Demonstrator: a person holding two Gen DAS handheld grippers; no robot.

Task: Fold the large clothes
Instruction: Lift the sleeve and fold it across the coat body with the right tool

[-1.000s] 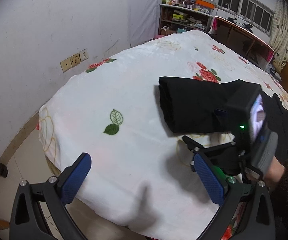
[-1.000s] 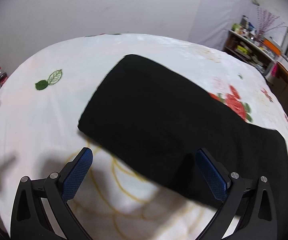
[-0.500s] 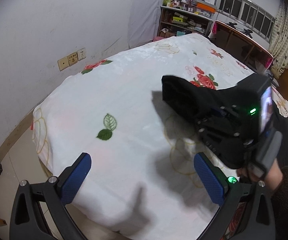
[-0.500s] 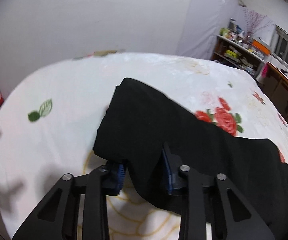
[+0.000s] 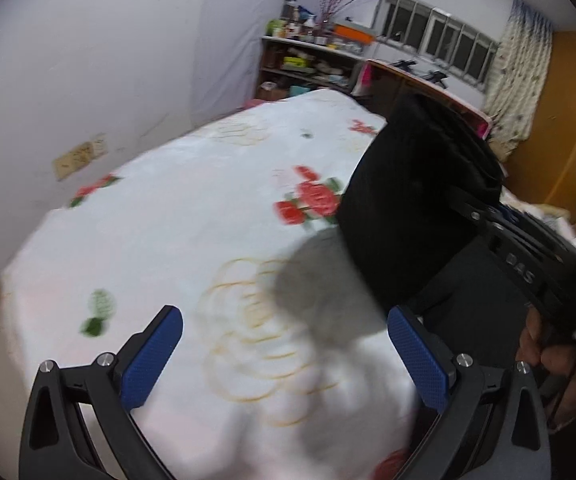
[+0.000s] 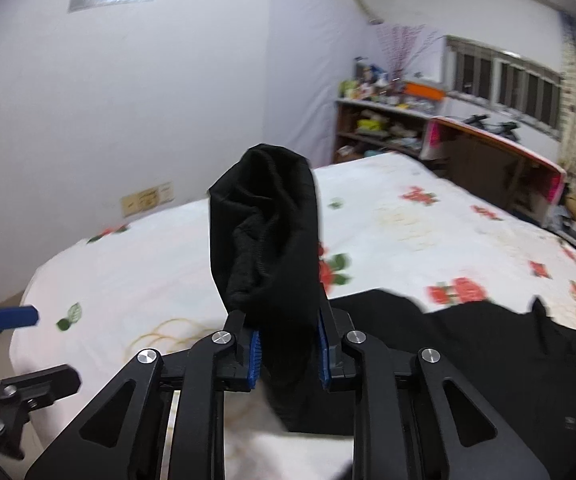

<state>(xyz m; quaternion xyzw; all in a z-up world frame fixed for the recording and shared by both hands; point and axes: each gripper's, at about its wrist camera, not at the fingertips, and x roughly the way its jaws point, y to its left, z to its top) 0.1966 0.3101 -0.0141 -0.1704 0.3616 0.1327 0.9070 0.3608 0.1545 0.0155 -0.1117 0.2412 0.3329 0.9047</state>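
Left wrist view: your left claw (image 5: 283,356) stands wide open over the bed (image 5: 191,216), its blue pads (image 5: 151,358) holding nothing. To the right, your right hand (image 5: 560,356) carries the other tool, and the black garment (image 5: 412,208) hangs lifted above the flowered sheet, throwing a grey shadow below it. The picture is blurred, so the fold lines of the cloth cannot be made out here.

Right wrist view: your right claw (image 6: 288,354) is closing on the black garment (image 6: 267,240), with a bunched end of cloth pinched between the blue pads (image 6: 253,354) and standing up beyond them. The rest of the garment lies spread on the bed (image 6: 408,216) to the right. A shelf (image 6: 384,120) stands against the far wall.
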